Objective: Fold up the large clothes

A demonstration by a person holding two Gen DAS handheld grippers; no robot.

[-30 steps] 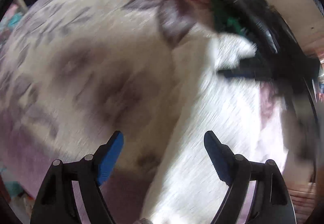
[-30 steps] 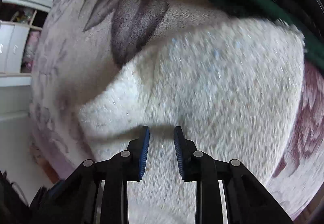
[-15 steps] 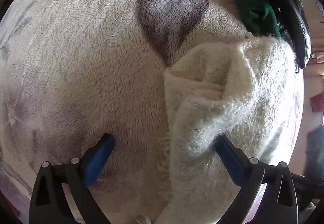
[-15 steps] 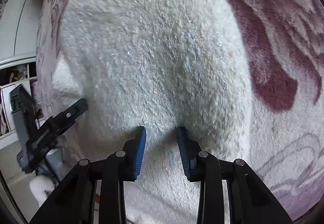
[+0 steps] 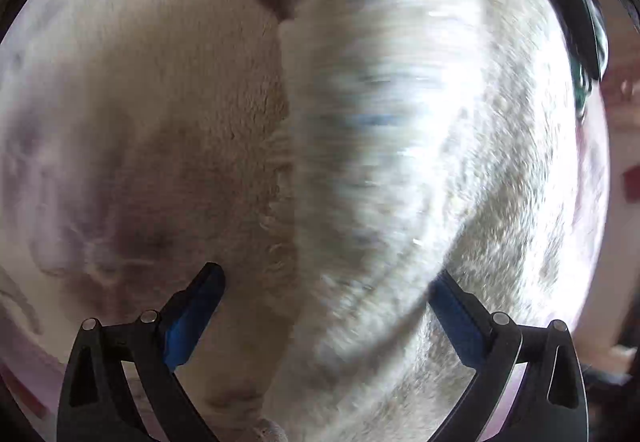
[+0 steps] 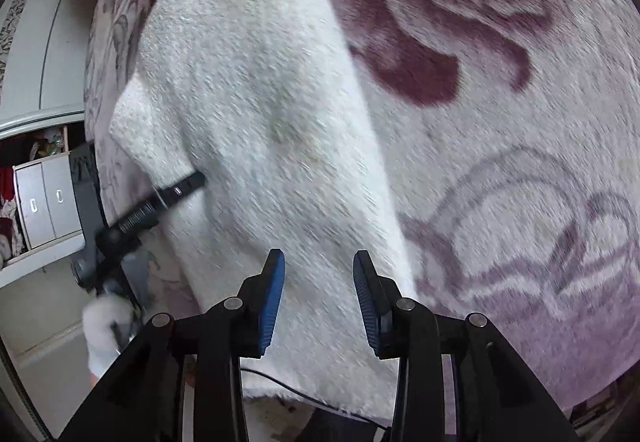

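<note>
White fuzzy sweater (image 6: 256,114) on a bed's mauve floral blanket (image 6: 520,170), left gripper (image 5: 326,318) jaws wide apart, right gripper (image 6: 319,298) jaws apart over the sweater, grey drawers (image 6: 44,202) at room's edge.

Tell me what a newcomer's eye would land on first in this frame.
First, the fluffy white garment, lying lengthwise down the middle of the right wrist view on a purple floral blanket. Next, the right gripper, open just above the garment's near end. The left gripper also gapes wide around its blurred edge.
</note>
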